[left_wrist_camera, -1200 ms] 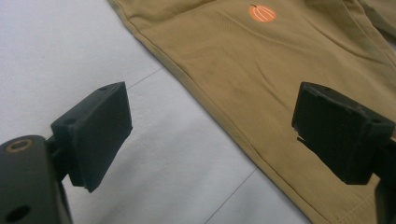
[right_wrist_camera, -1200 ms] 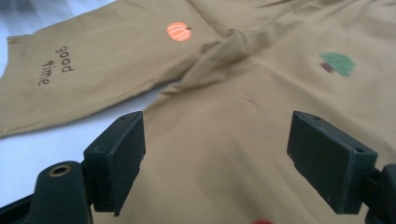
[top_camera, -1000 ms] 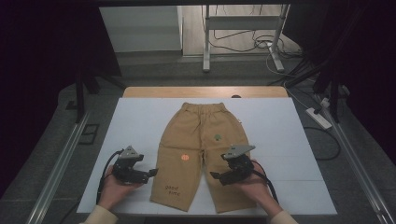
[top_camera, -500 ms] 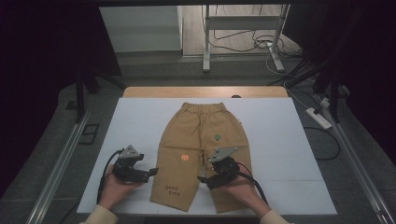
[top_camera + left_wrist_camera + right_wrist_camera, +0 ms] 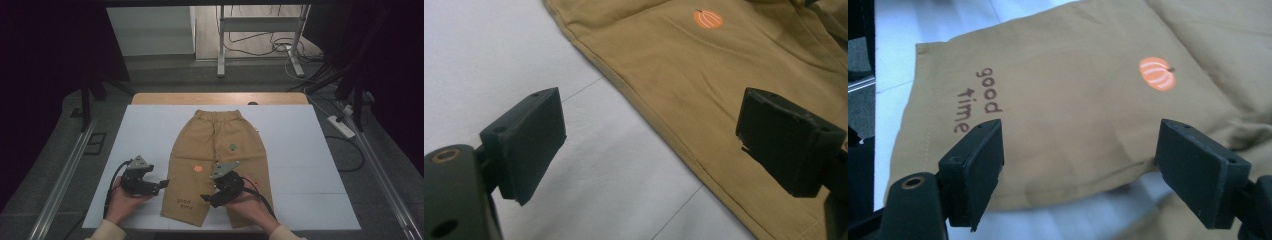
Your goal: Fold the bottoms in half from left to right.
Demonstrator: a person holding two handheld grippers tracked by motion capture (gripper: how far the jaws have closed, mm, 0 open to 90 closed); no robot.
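High view: tan trousers [image 5: 218,162] spread flat on the white bench [image 5: 320,165], waistband far, hems near. Left tongs [image 5: 162,184] just off the outer seam of the left leg, right tongs [image 5: 206,198] over the gap between the legs, pointing toward the left leg. Both sets of tongs gaping wide, gripping nothing.

Left gripper view: seam edge running between the two pads, orange pumpkin print [image 5: 708,19] beyond. Right gripper view: the "good time" lettering [image 5: 977,100] ahead of the near pad, inner edge of the leg just in front.

Probably a fold about to begin. Best to drop low, slide the lower pad under the cloth edge, pinch both layers close to the hem, then lift both sides level. Worth avoiding: pinching one layer alone, or dragging the cloth and wrinkling it.
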